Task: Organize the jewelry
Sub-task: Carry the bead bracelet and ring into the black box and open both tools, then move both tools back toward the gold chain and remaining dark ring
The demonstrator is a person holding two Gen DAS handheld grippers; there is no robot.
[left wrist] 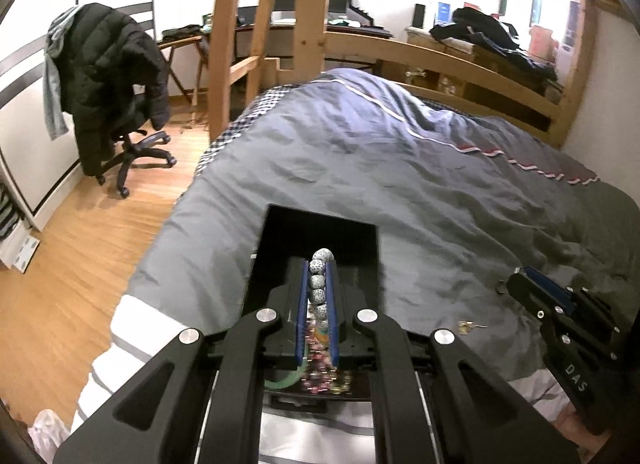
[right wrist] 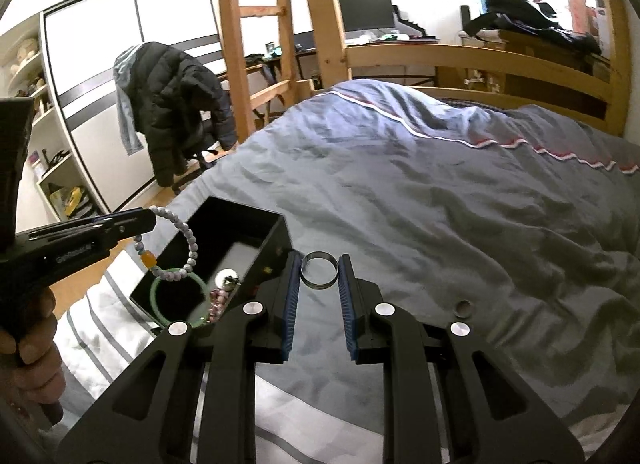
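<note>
A grey-blue duvet (right wrist: pixel 420 192) covers the bed and carries everything else. Near its left edge lies an open black jewelry box (right wrist: pixel 256 220), holding a green bangle (right wrist: pixel 160 284), a pink beaded strand (right wrist: pixel 218 300) and a shiny silver piece (right wrist: pixel 226 278). The left gripper (left wrist: pixel 319 296) hangs above the box, its blue pads pressed tight on a white speckled bead bracelet (left wrist: pixel 320 284); in the right wrist view the bracelet's loop, with one amber bead (right wrist: pixel 147 258), dangles over the box's near left corner. The right gripper (right wrist: pixel 319 284) sits just right of the box with its jaws parted, a silver ring band (right wrist: pixel 319 269) upright between the fingertips; whether the pads touch it cannot be told. A smaller dark ring (right wrist: pixel 463 308) rests on the duvet to the right, and a tiny gold piece (left wrist: pixel 466 326) lies nearby.
</note>
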